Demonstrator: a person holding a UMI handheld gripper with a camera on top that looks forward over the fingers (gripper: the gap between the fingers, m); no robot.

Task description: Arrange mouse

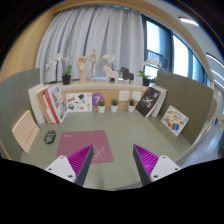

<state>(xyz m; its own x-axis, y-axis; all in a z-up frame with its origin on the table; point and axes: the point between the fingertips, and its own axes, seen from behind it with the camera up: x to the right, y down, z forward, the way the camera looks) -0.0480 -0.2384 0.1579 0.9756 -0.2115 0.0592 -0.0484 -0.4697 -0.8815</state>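
Mouse [50,137] sitting far left on green desk [120,130], small dark oval, well ahead and left of gripper [113,160]; long axis seeming to run roughly away from camera, hard to tell; purple mat [85,146] lying just right of mouse, just beyond left finger [72,163]; fingers hanging apart, released, gripping nothing; coming move looking like swing left and forward onto mouse; small potted plants [110,104] standing along back among picture cards [80,101]; no other containers showing.
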